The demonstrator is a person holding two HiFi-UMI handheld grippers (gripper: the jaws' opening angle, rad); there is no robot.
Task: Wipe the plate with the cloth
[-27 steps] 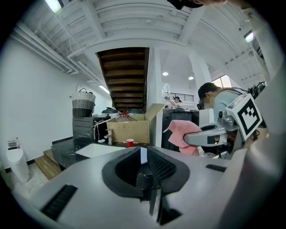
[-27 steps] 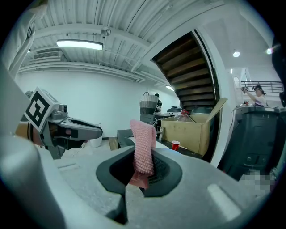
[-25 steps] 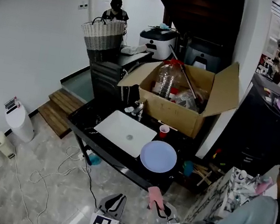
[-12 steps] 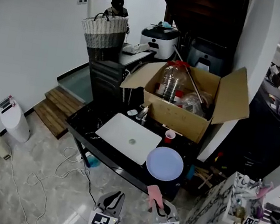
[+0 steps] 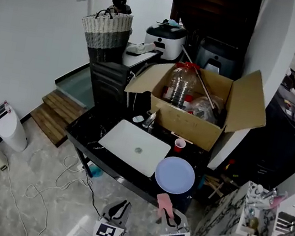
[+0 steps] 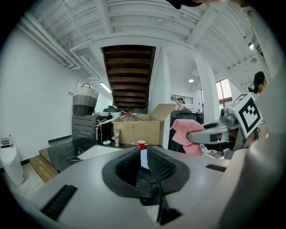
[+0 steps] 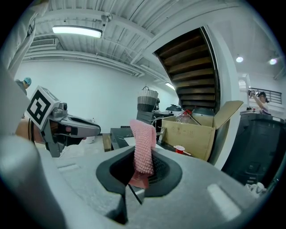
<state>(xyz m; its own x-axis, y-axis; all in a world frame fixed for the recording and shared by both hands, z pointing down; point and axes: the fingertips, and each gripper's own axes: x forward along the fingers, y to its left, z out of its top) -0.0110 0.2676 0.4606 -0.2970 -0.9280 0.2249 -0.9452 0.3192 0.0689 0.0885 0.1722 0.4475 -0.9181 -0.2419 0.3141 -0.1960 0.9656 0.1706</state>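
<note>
Pink cloth (image 7: 143,147) clamped in right gripper (image 5: 168,217); left gripper (image 5: 119,211) alongside, jaws slightly apart

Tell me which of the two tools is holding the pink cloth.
The right tool: the pink cloth is pinched between its jaws and sticks up from them. The left tool has nothing between its jaws.

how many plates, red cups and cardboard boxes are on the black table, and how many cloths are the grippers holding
plate: 1
red cup: 1
cardboard box: 1
cloth: 1, pink, clamped in the jaws of the right gripper
total: 4
</note>
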